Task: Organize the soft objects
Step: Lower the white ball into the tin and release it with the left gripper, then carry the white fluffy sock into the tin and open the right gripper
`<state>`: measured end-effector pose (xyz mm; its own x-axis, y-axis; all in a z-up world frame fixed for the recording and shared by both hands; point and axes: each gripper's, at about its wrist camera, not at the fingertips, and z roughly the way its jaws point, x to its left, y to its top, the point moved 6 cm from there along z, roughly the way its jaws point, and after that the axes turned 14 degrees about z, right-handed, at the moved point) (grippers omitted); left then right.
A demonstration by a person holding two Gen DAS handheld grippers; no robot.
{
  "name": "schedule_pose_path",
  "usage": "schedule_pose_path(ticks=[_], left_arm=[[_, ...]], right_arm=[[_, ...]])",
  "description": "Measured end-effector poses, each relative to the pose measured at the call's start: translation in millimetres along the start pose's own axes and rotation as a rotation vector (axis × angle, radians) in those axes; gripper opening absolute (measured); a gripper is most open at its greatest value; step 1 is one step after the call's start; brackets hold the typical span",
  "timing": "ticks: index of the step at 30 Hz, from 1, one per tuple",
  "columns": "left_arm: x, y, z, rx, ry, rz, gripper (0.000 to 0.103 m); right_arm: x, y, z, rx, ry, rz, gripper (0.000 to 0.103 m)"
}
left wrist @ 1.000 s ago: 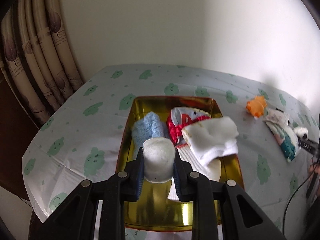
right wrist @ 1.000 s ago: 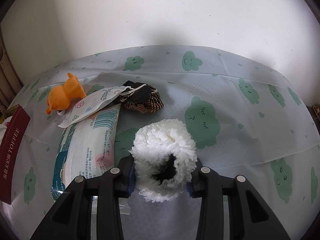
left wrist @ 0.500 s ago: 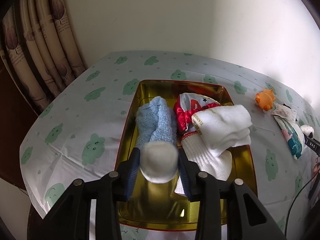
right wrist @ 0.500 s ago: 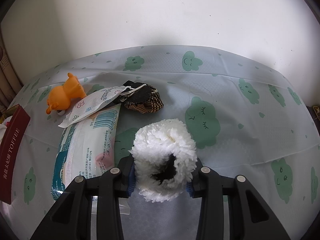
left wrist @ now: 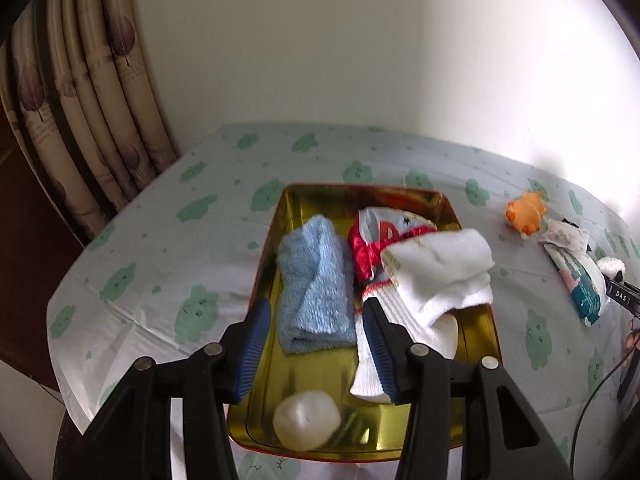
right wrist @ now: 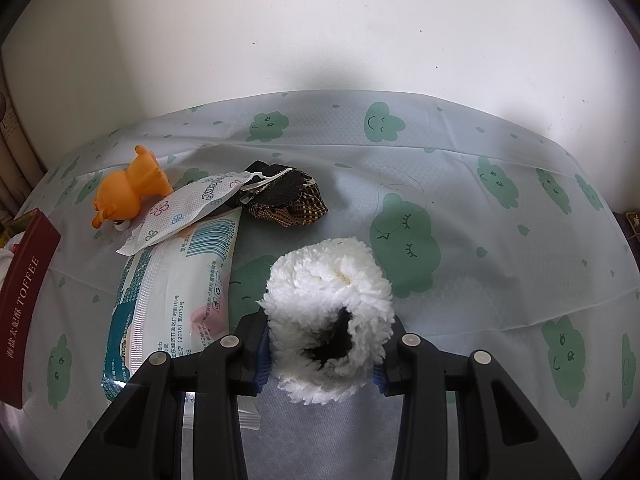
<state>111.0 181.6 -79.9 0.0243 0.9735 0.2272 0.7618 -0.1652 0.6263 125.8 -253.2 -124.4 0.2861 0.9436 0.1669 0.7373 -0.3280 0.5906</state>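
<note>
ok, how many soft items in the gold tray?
4 visible: blue towel left, red-white cloth at back, white socks right, white ball at near edge. More may hide underneath.

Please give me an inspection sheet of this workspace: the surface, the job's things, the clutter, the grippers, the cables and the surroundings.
Surface: table under a cloud-print cloth; gold tray on it.
Job's things: in the tray, a blue towel, a red-white cloth, white socks and a white ball lying free at the near end; a fluffy white piece is outside the tray.
Clutter: orange toy, sachet, wipes pack, dark checked pouch, red toffee lid.
Grippers: left gripper open above the tray, empty; right gripper shut on the fluffy white piece.
Cables: one dark cable at the right edge.
Surroundings: pale wall, curtain on the left.
</note>
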Motion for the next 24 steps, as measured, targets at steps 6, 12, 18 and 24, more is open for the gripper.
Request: schedule_pose_path(ticks=[6, 12, 18, 24], left_arm=[[3.4, 1.9, -6.7, -0.044, 0.040, 0.011, 0.049], [9.5, -4.7, -10.0, -0.069, 0.030, -0.030, 0.049], [14.5, -14.3, -10.7, -0.081, 0.030, -0.037, 0.049], [24.3, -22.1, -17.0, -0.120, 0.050, -0.037, 0.049]], right_arm=[[-0.6, 0.0, -0.2, 0.000, -0.001, -0.001, 0.037], [1.3, -0.7, -0.4, -0.003, -0.020, -0.017, 0.036], [1.7, -0.6, -0.8, -0.007, -0.030, -0.023, 0.035], [0.6, 0.3, -0.9, -0.004, -0.033, -0.024, 0.033]])
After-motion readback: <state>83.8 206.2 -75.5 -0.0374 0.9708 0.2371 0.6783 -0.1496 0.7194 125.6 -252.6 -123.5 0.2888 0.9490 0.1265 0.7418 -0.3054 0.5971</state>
